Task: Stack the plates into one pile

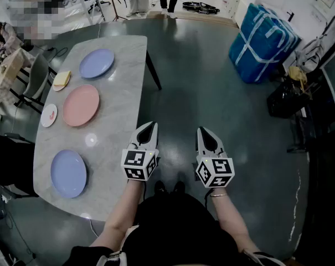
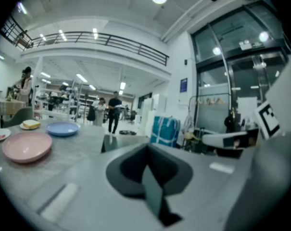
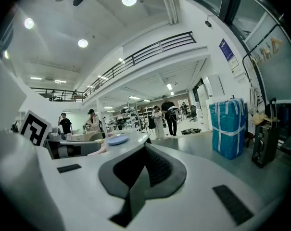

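Plates lie singly on the table (image 1: 118,121), none on another, so stacking has not begun.

Nearest the person, the left gripper (image 1: 150,127) hangs just off the table's right edge and the right gripper (image 1: 205,132) hangs over the floor, well apart from any plate. Both have their jaws pressed together with nothing between them. To start well, I judge one gripper should part its jaws and come in low at a plate's rim. It should pinch the raised lip, not the flat centre, so the plate lifts level. The pink plate would likely make a good base, since it looks the widest.

By the near left corner sits the lavender plate (image 1: 68,173), round, shallow and bare. Farther along the left side is the pink plate (image 1: 81,105), matte and empty, with the small white plate (image 1: 49,115) just beside it at the left edge, a red mark on its face. Beyond that, the small yellow plate (image 1: 61,80) carries something pale that I cannot identify. Near the far edge rests the blue plate (image 1: 97,64), also bare.
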A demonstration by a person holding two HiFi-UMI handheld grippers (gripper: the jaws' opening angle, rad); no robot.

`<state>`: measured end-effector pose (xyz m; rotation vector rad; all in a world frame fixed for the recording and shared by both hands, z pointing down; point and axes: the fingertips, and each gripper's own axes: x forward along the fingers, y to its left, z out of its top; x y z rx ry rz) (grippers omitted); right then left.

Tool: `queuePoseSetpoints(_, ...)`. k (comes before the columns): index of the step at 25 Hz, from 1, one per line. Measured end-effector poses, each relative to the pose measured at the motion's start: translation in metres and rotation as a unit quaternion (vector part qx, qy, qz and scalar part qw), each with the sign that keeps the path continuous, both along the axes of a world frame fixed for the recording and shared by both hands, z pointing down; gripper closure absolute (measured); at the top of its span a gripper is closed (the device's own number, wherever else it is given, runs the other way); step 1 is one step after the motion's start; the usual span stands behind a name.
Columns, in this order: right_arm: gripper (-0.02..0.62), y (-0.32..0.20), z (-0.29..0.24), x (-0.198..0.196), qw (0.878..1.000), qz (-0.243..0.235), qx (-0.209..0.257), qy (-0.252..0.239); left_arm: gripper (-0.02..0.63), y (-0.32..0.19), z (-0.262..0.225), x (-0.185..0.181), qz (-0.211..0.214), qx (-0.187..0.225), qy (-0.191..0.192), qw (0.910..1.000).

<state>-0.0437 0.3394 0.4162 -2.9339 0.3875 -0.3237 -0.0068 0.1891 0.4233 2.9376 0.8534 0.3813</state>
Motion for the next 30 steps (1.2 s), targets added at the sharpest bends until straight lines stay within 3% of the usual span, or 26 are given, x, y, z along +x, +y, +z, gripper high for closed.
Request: queuePoseSetpoints(30,0.586,0.049,-0.004,0.005,0.999,-0.003,0.033,0.008,0.588,0.024,0.001,0.004,-0.042,-0.001,-0.001,0.9991)
